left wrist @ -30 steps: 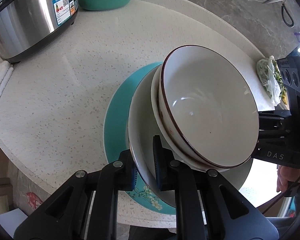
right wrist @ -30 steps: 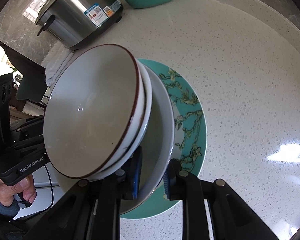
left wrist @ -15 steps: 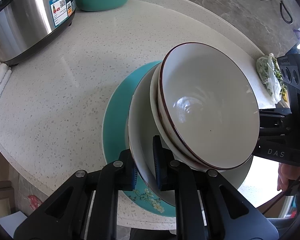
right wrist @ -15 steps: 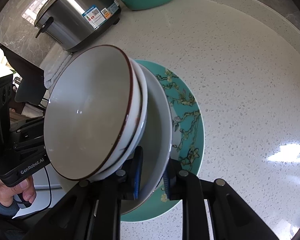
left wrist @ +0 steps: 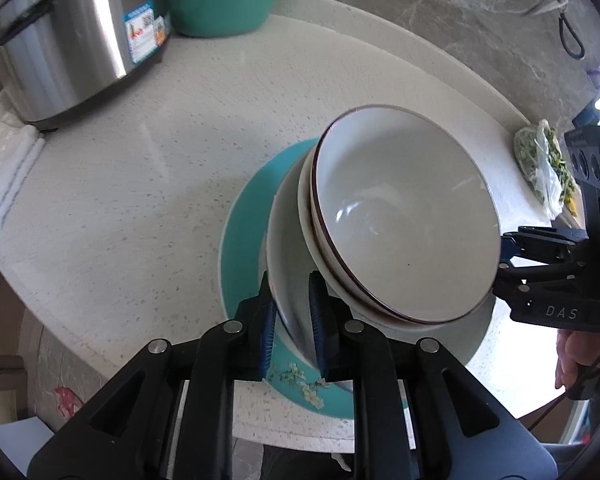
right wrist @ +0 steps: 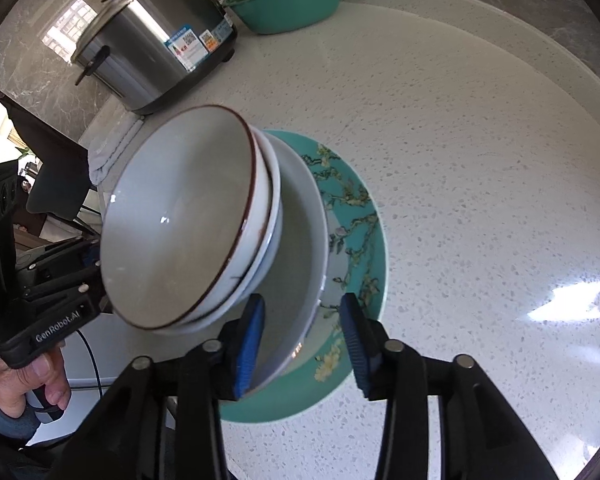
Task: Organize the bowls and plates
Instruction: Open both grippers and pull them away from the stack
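A teal floral plate [left wrist: 240, 240] [right wrist: 360, 240] lies on the speckled counter. On it sits a large white bowl [left wrist: 288, 240] [right wrist: 300, 240], which holds two nested brown-rimmed bowls [left wrist: 400, 216] [right wrist: 180, 220]. My left gripper [left wrist: 294, 312] has its blue pads on either side of the large bowl's near rim. Those pads are still close against the rim while the jaws start opening. My right gripper [right wrist: 302, 332] straddles the opposite rim. Its jaws are opening wide, and a clear gap shows beside the rim.
A steel rice cooker [left wrist: 60, 40] [right wrist: 156, 40] and a teal basin of greens [left wrist: 220, 4] [right wrist: 288, 0] stand at the back. A white cloth [left wrist: 4, 176] lies left and a bag of greens [left wrist: 544, 168] right. The counter's curved edge runs just below the plate.
The right gripper's jaws have spread apart off the large bowl's rim. The left view has drawn back a little, so more of the rice cooker shows. The stack rests on the teal plate.
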The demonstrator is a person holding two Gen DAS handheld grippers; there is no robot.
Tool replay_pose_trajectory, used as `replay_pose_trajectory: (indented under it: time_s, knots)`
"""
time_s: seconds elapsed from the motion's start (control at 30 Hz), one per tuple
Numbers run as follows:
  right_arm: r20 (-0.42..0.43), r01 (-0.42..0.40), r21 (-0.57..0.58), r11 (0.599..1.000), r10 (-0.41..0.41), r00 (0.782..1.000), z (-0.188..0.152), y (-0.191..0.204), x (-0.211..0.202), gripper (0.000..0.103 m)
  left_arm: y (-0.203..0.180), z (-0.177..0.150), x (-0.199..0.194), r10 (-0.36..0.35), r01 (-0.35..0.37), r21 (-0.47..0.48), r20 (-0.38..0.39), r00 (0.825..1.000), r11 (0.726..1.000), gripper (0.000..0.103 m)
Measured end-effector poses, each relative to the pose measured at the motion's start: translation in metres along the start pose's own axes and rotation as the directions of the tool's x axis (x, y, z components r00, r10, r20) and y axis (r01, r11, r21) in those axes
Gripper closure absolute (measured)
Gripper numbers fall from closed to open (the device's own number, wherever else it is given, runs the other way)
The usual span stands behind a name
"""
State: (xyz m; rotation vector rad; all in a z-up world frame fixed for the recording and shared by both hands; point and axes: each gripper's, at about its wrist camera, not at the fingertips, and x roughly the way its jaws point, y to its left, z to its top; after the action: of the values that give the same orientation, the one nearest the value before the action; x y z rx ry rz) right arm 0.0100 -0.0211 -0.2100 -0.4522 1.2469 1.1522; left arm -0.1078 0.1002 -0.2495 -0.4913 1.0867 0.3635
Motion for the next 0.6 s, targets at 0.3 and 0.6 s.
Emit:
replay_pose_trajectory:
  time_s: [0.3,0.6]
  knots:
    - [0.111,-0.013,0.001,1.000,0.013,0.994,-0.015,-0.011,-0.057,0.020,-0.014,-0.019,-0.058,0.117,-0.114,-0.036,0.088,0.989,0.993,0.040]
    - [0.165,0.003,0.054,0.999,-0.012,0.986,-0.036,-0.004,-0.101,0.000,-0.050,-0.030,-0.123,0.097,-0.096,-0.017,0.256,0.962,0.995,0.000]
